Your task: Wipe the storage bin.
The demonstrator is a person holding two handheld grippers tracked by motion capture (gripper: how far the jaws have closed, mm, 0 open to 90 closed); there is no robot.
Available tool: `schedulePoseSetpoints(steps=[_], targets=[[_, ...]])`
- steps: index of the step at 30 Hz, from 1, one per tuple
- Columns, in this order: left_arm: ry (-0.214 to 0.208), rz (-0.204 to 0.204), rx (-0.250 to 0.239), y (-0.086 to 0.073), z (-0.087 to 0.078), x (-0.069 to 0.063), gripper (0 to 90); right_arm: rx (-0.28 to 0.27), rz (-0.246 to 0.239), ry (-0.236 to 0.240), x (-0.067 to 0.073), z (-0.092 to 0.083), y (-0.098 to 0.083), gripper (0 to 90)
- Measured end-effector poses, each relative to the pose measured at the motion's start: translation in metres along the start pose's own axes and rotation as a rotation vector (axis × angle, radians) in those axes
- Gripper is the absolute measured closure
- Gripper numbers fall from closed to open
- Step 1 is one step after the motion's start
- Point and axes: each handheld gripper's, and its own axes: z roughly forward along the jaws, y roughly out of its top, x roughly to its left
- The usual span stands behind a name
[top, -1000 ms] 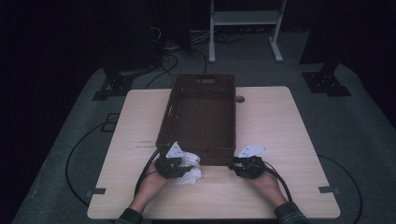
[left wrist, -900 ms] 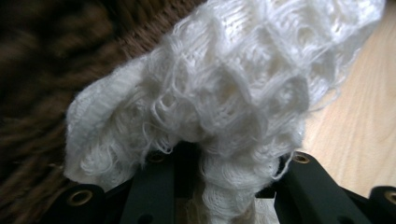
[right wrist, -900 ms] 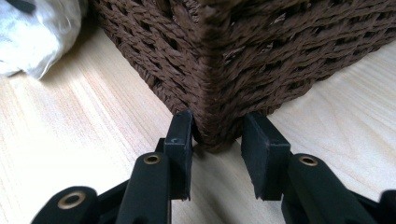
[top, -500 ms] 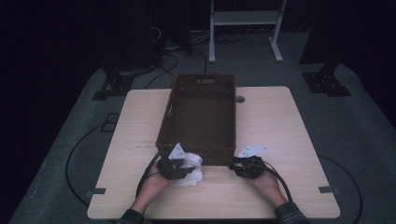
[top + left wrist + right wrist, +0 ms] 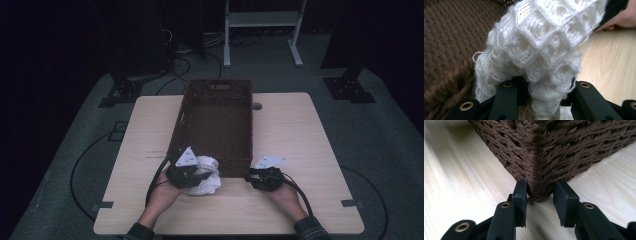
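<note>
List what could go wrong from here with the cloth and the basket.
1. The white knitted cloth is loose, open-weave yarn bunched between the left gripper jaws; loops could snag on them or on the wicker basket.
2. The right gripper straddles the basket's near corner, jaws open; closing or pushing there could shove the basket across the table.

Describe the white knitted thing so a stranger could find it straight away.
Start at the long brown woven basket in the middle of the wooden table, then go to its near-left corner. There, between the jaws of the left gripper, sits the white knit cloth: a soft, loose, open-mesh bundle, the one pale, fluffy item among dark, rigid things.
</note>
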Motion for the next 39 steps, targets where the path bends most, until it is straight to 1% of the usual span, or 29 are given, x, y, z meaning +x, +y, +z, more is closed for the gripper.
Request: schedulePoseSetpoints(steps=[1,2,3,4,5,7,13,16,19,21,25,27,29,35,36,38,39], targets=[[-0.002,0.005,-0.014,0.004,-0.002,-0.001,67.3,0.000,-0.001,0.000,0.000,0.000,0.000,63.7],[-0.002,0.005,-0.014,0.004,-0.002,-0.001,67.3,0.000,-0.001,0.000,0.000,0.000,0.000,63.7],[-0.002,0.016,-0.025,0.010,-0.005,-0.001,67.3,0.000,0.000,0.001,0.000,0.000,0.000,63.7],[-0.002,0.016,-0.025,0.010,-0.005,-0.001,67.3,0.000,0.000,0.001,0.000,0.000,0.000,63.7],[-0.002,0.016,-0.034,0.013,-0.006,-0.001,67.3,0.000,0.000,0.001,0.000,0.000,0.000,63.7],[-0.003,0.020,-0.034,0.014,-0.006,-0.001,67.3,0.000,-0.001,0.001,0.000,0.000,0.000,63.7],[-0.017,0.005,-0.037,0.011,0.000,0.000,67.5,0.000,-0.001,0.000,0.000,0.000,0.000,63.7],[-0.023,0.012,-0.020,0.009,0.005,0.000,67.4,0.000,-0.001,0.000,0.000,0.000,0.000,63.7],[-0.028,0.006,-0.015,0.007,0.008,-0.001,67.4,0.000,-0.001,0.000,0.000,0.000,0.000,63.7],[-0.031,0.009,-0.008,0.006,0.011,-0.001,67.4,0.000,-0.001,0.000,0.000,0.000,0.000,63.8],[-0.035,0.017,0.016,0.003,0.016,-0.001,67.4,0.000,-0.001,0.000,0.000,0.000,0.000,63.7],[-0.040,0.014,0.034,0.001,0.022,-0.001,67.4,0.000,0.000,0.000,0.000,0.000,0.000,63.8],[-0.042,0.019,0.047,-0.001,0.025,-0.001,67.4,-0.001,-0.002,-0.001,0.000,0.000,0.000,63.8],[-0.046,0.016,0.064,-0.004,0.033,-0.003,67.4,0.000,-0.002,-0.001,0.000,0.000,0.000,63.8],[-0.049,0.020,0.074,-0.005,0.033,-0.002,67.4,0.000,-0.003,-0.001,0.000,0.000,0.000,63.8],[-0.047,0.018,0.075,-0.006,0.034,-0.003,67.5,0.000,-0.002,-0.001,0.000,0.000,0.000,63.8],[-0.050,0.018,0.084,-0.007,0.036,-0.003,67.4,0.001,-0.005,-0.001,0.000,0.000,0.000,63.8]])
